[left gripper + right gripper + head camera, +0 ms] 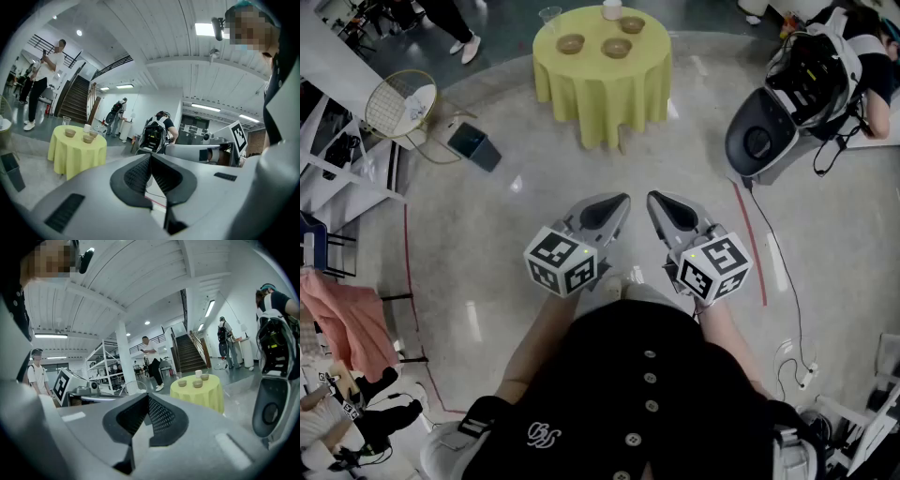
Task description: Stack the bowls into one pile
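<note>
Three brown bowls [570,43] [617,47] [632,24] stand apart on a round table with a yellow-green cloth [602,94], far ahead of me across the floor. A white cup [612,9] and a clear glass [549,15] share the tabletop. My left gripper [617,200] and right gripper [659,199] are held side by side in front of my body, well short of the table, both shut and empty. The left gripper view shows the table [77,152] at the left, the right gripper view shows the table [199,397] at the right, with its bowls [198,384].
A grey machine with a backpack on it [769,131] stands at the right, cables trailing over the floor. A dark box [473,145] and a round wire frame [401,101] lie left of the table. White shelving [337,159] lines the left side. People stand in the background.
</note>
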Demonstrator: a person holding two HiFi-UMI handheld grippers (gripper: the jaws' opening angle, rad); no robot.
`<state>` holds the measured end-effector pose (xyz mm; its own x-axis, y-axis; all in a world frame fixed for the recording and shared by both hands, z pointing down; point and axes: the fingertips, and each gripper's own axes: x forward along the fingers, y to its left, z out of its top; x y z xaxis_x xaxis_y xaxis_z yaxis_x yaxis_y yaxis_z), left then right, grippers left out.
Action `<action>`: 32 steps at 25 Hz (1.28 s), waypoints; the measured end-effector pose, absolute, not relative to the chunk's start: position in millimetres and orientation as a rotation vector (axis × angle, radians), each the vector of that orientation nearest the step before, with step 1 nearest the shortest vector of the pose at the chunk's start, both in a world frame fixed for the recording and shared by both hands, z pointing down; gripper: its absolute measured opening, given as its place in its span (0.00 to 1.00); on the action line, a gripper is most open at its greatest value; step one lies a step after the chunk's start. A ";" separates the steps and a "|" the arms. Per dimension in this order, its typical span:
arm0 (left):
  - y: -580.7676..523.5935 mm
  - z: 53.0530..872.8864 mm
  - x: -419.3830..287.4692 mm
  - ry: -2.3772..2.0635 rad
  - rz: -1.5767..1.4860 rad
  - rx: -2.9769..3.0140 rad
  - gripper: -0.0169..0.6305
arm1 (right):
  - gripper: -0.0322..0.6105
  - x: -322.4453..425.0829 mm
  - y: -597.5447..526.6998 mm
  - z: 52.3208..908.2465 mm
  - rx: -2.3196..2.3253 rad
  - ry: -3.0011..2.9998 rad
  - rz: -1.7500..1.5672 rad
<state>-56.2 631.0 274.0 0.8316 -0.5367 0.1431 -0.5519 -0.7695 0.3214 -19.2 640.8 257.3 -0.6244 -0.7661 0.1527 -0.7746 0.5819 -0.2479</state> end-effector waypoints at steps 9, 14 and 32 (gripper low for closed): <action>624.5 279.3 -52.5 -0.792 0.074 2.658 0.05 | 0.05 -19.3 632.5 263.5 1.359 -2.756 0.483; 619.5 277.6 -59.0 -0.780 0.037 2.641 0.05 | 0.05 -24.2 629.8 266.6 1.366 -2.746 0.498; 596.4 283.2 -93.5 -0.716 0.012 2.613 0.05 | 0.06 -44.9 601.7 275.5 1.493 -2.692 0.579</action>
